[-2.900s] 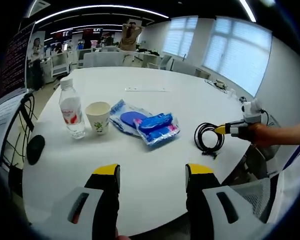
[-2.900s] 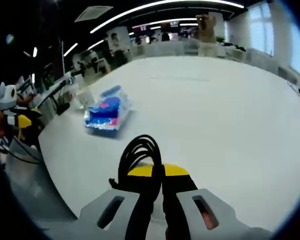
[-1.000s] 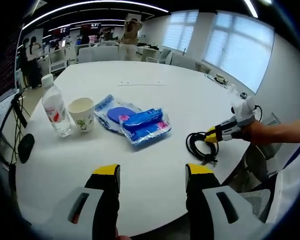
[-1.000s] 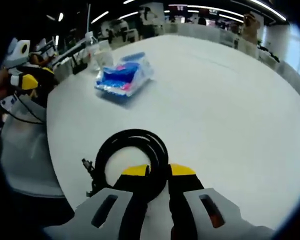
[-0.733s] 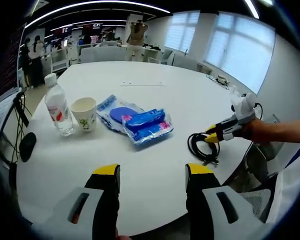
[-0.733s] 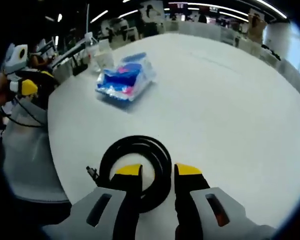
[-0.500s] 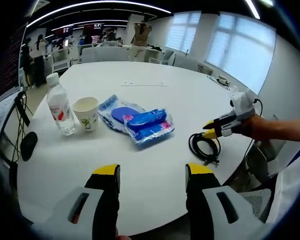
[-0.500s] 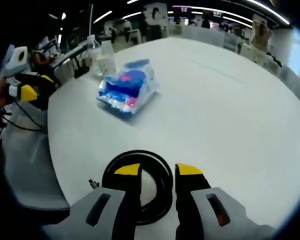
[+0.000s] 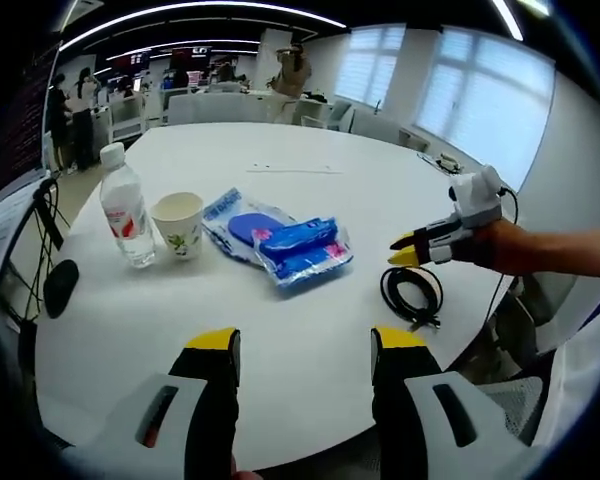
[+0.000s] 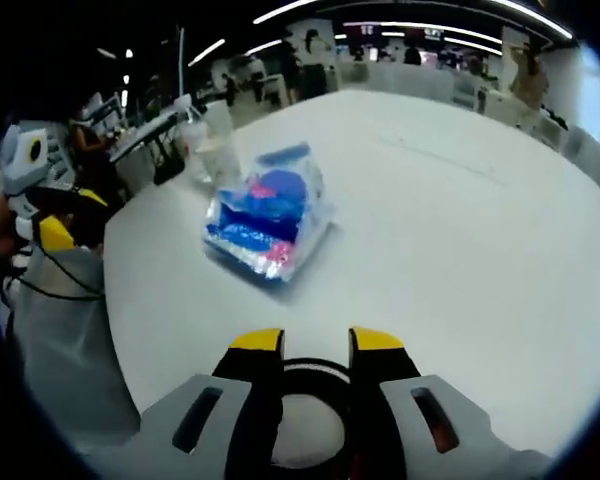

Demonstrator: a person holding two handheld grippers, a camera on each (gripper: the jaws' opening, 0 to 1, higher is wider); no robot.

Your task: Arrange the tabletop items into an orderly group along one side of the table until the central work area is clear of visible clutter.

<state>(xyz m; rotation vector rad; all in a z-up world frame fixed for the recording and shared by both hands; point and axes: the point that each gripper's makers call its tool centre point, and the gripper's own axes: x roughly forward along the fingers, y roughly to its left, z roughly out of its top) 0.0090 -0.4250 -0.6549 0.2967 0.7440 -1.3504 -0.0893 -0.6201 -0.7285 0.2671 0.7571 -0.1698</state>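
Coiled black cable lies released lower right; right tongs hover parted, empty, above it. Left tongs parted, empty. Next: blue plastic packets, probably.

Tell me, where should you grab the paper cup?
Probably around its side wall, near the middle. The cup stands upright and open-topped, with the bottle close on one side and the blue packets on the other, so come in level from the near table edge.

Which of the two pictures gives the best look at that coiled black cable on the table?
The left gripper view: the whole black cable lies coiled on the white table, just below the right tool. The right gripper view catches part of the coil between that tool's open jaws.
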